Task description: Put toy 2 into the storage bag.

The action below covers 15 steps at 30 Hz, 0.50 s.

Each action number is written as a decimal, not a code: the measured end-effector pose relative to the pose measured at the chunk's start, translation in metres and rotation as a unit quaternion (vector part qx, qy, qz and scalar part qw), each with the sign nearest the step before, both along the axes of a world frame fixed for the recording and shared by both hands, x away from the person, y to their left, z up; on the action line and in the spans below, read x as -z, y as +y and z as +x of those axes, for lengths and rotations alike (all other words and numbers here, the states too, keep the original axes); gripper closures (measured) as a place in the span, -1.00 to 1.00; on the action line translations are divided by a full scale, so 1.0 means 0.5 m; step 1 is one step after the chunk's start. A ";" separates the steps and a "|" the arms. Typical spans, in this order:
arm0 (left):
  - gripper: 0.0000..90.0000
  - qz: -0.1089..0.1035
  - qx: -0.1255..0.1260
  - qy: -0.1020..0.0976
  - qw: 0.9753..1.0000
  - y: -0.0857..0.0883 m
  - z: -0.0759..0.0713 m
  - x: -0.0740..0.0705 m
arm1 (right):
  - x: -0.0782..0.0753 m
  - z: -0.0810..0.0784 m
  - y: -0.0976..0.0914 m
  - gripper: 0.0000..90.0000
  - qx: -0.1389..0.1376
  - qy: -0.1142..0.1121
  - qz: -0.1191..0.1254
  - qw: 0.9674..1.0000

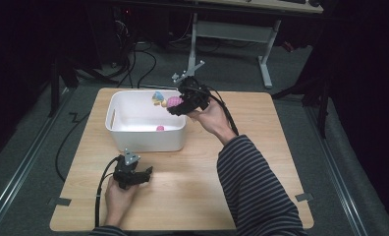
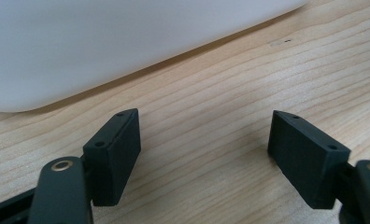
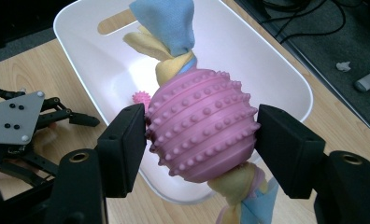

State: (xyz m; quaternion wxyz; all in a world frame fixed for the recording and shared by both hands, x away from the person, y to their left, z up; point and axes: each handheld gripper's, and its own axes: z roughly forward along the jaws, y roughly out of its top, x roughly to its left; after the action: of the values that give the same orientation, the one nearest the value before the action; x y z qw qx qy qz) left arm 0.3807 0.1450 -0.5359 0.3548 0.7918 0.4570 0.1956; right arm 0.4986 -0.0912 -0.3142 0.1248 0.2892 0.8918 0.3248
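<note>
Pink ball rides over the bin

Rubbery, studded pink ball toy (image 3: 202, 125) sits clamped in the right gripper (image 3: 199, 128) above the white bin (image 1: 133, 139), at table's twelve o'clock. Light, squashy; grip its middle. Left gripper (image 2: 204, 140) rests wide, empty.

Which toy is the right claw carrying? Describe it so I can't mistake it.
Find the white bin on the wooden table. Above its far right corner the right claw grips a pink nubbed ball with blue and yellow cloth tails, far bigger than the small pink ball inside.
</note>
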 end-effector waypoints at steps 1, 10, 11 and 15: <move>-0.43 0.001 0.001 0.000 1.000 0.000 0.000 0.000 | 0.001 0.001 0.004 -0.22 0.000 0.002 0.000 1.000; -0.43 0.001 0.001 0.000 1.000 0.000 0.000 0.000 | 0.008 0.006 0.041 -0.23 -0.015 0.004 -0.005 1.000; -0.43 0.001 0.001 0.000 1.000 0.000 0.000 0.000 | 0.009 0.007 0.044 -0.23 -0.016 0.004 -0.005 1.000; -0.43 0.002 0.002 0.001 1.000 0.000 0.000 0.000 | 0.019 0.013 0.057 -0.23 -0.019 0.010 -0.008 1.000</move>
State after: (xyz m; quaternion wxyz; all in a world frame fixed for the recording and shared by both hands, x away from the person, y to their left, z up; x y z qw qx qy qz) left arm 0.3807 0.1453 -0.5357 0.3535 0.7933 0.4557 0.1949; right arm 0.5051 -0.0628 -0.3238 0.1123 0.2748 0.9009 0.3167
